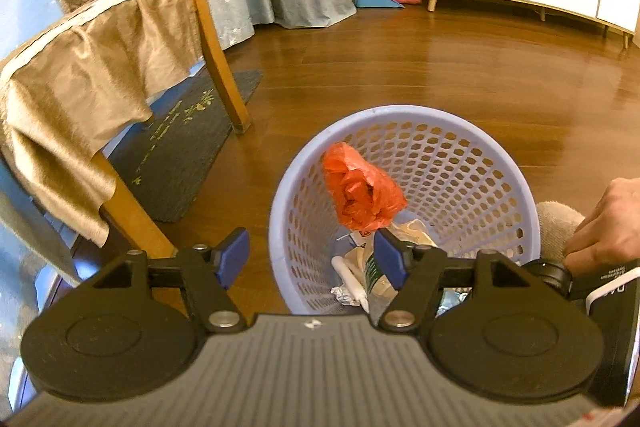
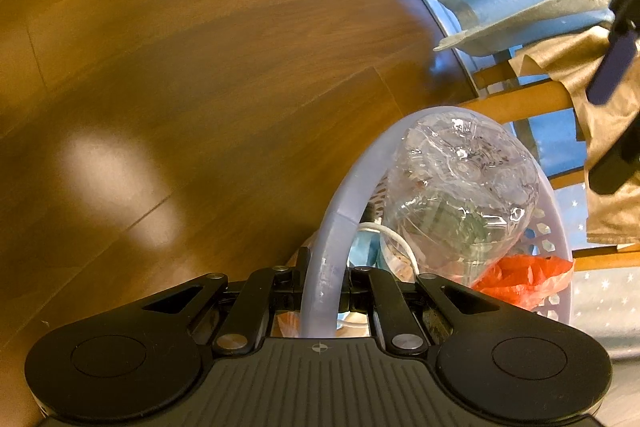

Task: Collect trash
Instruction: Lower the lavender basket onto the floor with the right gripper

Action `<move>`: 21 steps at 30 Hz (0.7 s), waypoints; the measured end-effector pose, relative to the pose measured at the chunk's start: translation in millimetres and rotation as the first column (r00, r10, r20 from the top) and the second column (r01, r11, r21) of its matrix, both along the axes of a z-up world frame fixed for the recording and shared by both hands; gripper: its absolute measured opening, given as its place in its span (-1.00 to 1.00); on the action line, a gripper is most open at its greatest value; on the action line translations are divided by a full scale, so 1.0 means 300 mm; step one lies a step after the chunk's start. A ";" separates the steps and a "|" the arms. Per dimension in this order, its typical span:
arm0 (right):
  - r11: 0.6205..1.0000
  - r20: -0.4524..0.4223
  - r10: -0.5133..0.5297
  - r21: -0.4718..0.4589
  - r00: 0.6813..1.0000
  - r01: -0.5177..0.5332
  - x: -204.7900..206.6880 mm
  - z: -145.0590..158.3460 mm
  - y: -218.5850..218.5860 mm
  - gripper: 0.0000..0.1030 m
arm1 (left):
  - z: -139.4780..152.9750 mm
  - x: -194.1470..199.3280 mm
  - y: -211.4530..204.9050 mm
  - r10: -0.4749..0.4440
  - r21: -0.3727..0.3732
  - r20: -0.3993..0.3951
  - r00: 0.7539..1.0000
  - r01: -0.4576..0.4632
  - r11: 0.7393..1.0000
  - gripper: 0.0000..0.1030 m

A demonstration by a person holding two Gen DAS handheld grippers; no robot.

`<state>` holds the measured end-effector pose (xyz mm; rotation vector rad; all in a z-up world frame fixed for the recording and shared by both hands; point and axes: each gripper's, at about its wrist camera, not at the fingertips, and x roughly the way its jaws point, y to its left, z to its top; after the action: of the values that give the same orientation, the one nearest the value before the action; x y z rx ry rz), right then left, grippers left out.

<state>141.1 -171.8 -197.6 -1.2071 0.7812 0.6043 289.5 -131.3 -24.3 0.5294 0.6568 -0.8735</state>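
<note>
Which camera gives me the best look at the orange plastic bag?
The left wrist view: the orange plastic bag shows whole, above the basket. The right wrist view shows only a crumpled part behind the clear bottle.

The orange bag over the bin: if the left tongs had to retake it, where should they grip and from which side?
Judging from the left wrist view, grip the narrow twisted upper end of the orange bag, coming from above. The bag's crumpled lower bulk is wider and sits over the lavender basket, whose rim blocks a side approach. The left tongs are open behind it.
</note>
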 end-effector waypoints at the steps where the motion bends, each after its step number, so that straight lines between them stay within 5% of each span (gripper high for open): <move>1: 1.000 -0.006 -0.003 0.006 1.000 0.003 0.000 0.006 0.001 -0.90 | 0.001 0.000 0.008 0.010 0.000 -0.003 1.000 -0.010 1.000 0.28; 11: 0.986 -0.111 -0.080 0.137 0.991 0.095 0.005 0.097 0.003 -0.90 | 0.028 -0.013 0.102 0.091 0.023 -0.029 0.995 -0.090 0.996 0.33; 21: 0.977 -0.235 -0.043 0.193 0.971 0.090 -0.045 0.162 0.041 -0.90 | 0.025 -0.086 0.207 0.183 0.039 -0.117 0.976 -0.180 0.983 0.34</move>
<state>127.6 -159.6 -149.0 -0.9306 0.9277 0.7581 263.6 -69.3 -17.0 0.4367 0.8159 -0.7286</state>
